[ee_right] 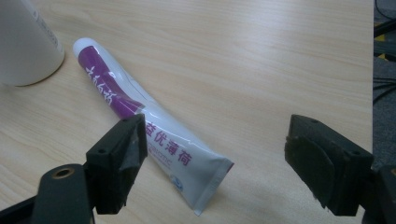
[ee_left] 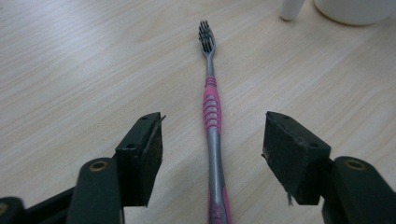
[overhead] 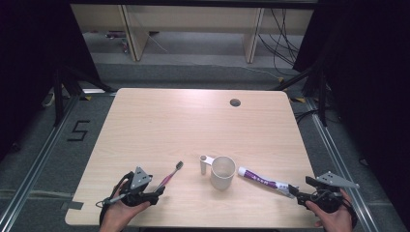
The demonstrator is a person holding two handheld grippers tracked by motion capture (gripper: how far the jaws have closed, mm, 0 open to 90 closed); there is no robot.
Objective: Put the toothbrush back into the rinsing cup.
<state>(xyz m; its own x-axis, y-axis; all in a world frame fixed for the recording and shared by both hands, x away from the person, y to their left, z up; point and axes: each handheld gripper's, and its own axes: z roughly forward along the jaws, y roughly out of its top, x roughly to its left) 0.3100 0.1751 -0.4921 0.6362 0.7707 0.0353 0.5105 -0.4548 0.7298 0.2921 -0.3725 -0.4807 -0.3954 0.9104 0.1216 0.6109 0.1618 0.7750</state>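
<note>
Toothbrush point(ee_left: 212, 116) between wide left claw point(ee_left: 212, 154) jaws (handle end cut off); right claw point(ee_right: 215, 172) wide around toothpaste tube point(ee_right: 144, 126) tail on tabletop point(overhead: 193, 121).

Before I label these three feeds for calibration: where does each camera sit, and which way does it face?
High view: fixed above the person's side, facing forward and down on the table; both hands hold the left gripper and right gripper.
Left gripper view: rides that gripper, looking along its open jaws at the toothbrush.
Right gripper view: looks along open jaws at the toothpaste tube.
Both gripper views share the white cup.
</note>
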